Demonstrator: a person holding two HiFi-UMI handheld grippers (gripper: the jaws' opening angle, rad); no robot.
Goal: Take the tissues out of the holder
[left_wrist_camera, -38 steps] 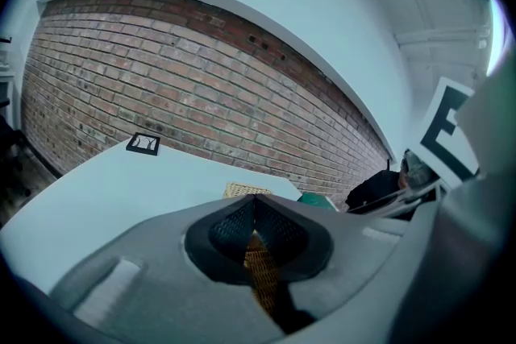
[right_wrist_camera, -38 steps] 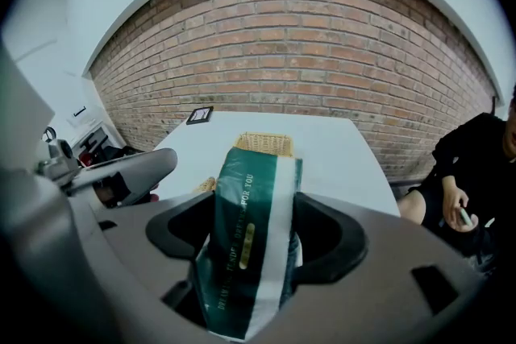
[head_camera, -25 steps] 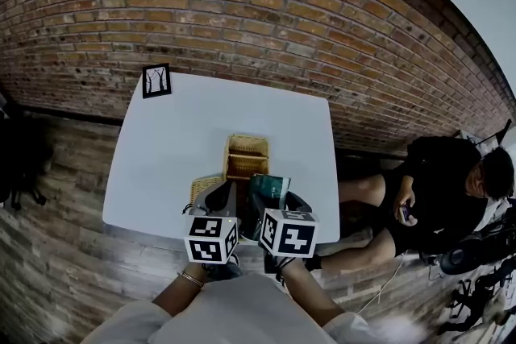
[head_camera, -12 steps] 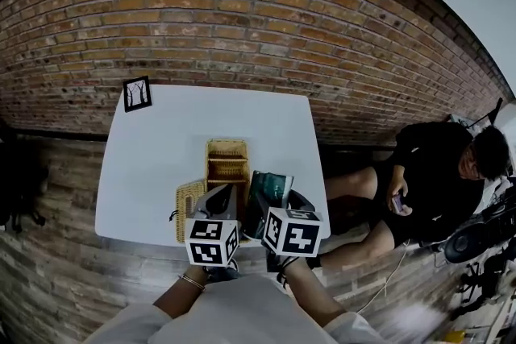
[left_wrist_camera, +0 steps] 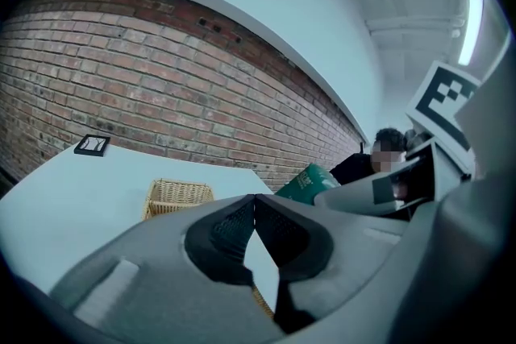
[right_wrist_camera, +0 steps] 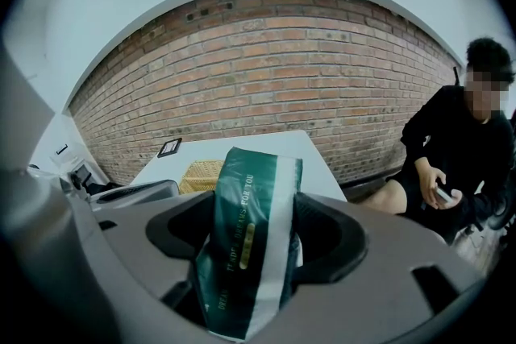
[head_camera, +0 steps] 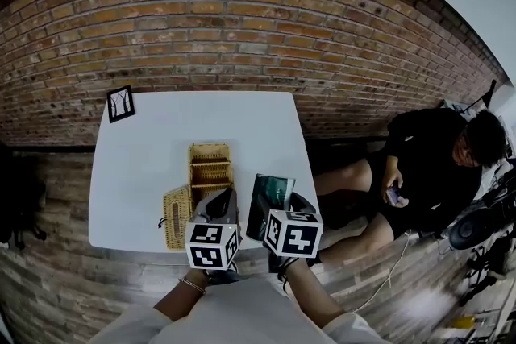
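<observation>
A green tissue pack point(head_camera: 271, 201) stands upright between the jaws of my right gripper point(head_camera: 280, 211), just off the table's near right edge. In the right gripper view the pack point(right_wrist_camera: 248, 205) fills the gap and both pads press its sides, so the right gripper point(right_wrist_camera: 255, 242) is shut on it. The wicker holder point(head_camera: 210, 164) sits open on the white table point(head_camera: 153, 141), with its woven lid point(head_camera: 175, 217) lying beside it at the near left. My left gripper point(head_camera: 218, 208) hovers by the holder's near end. Its jaws point(left_wrist_camera: 255, 201) are shut with nothing between them.
A small black picture frame point(head_camera: 121, 103) stands at the table's far left corner. A brick wall point(head_camera: 242, 20) runs behind the table. A person in black point(head_camera: 435, 173) sits to the right, looking at a phone. Cables and gear lie on the floor at the far right.
Both grippers, with the pack still held, now sit further right of the holder. More of the woven lid shows at the left.
</observation>
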